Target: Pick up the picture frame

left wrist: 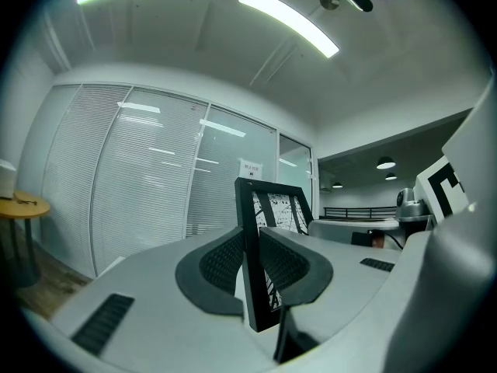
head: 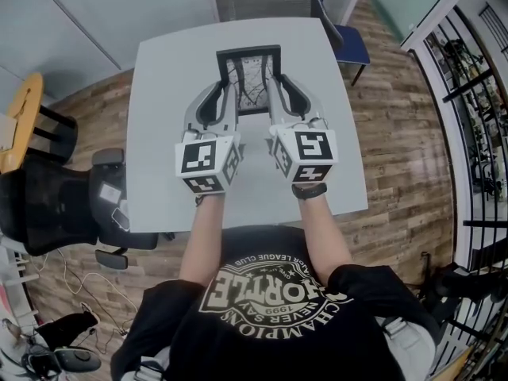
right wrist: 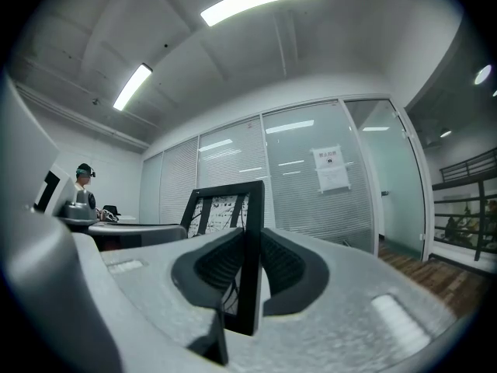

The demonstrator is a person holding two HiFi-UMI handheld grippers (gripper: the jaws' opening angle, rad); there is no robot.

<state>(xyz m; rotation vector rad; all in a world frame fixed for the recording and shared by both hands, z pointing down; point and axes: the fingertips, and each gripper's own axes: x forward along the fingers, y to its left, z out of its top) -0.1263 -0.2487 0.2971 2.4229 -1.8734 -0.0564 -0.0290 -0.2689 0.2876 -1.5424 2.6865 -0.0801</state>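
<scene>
The person in the black shirt (head: 270, 316) is closest, with both arms reaching out over the table (head: 159, 133). Each hand holds a claw, and each claw has a marker cube (head: 208, 163) on its back.

The left claw (left wrist: 250, 264) is squeezed shut on the left edge of the picture frame (left wrist: 268, 208). The dark pads press on both faces of that edge. The right claw (right wrist: 248, 266) is shut the same way on the right edge of the frame. So the frame sits between the two claws, standing up straight, with its black and white picture facing the person.

From the head view, the frame looks like it is held up in the air over the far half of the white table, not resting on it. I think the picking up part is nearly done, or done.

Next, both claws should hold on with the same squeeze and move together. If one hand goes faster or turns, the frame could twist or slip out.

Farther away are a blue chair (head: 349, 44), the wood floor (head: 397, 133) and a glass wall with blinds (left wrist: 147, 177).
</scene>
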